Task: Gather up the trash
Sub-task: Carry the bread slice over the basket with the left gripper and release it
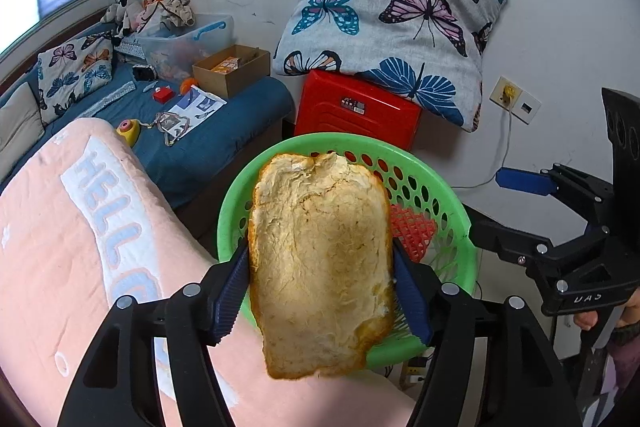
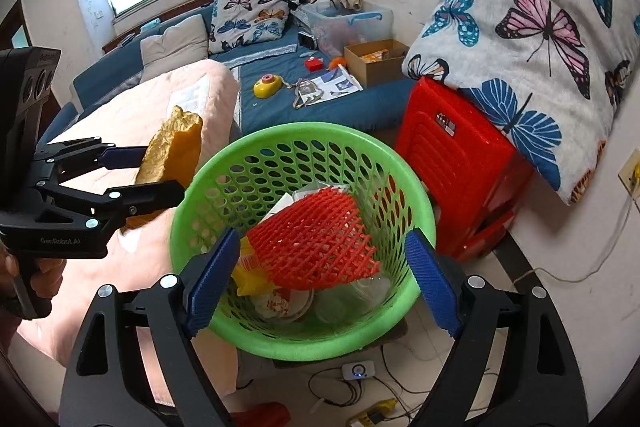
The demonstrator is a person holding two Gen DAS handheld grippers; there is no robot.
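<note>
Green basket (image 2: pixel 424 211) and red stool (image 2: pixel 460 163) stand on the floor (image 2: pixel 560 327).

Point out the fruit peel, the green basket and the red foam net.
fruit peel (image 1: pixel 320 259), left wrist view, pale inner face.
green basket (image 2: pixel 320 131), right wrist view, far rim.
red foam net (image 2: pixel 316 239), right wrist view, mesh middle.

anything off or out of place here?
The butterfly pillow is propped on a red plastic stool against the wall, not on the bed. The left gripper has a pomelo peel between its fingers, not yet in the green basket.
</note>
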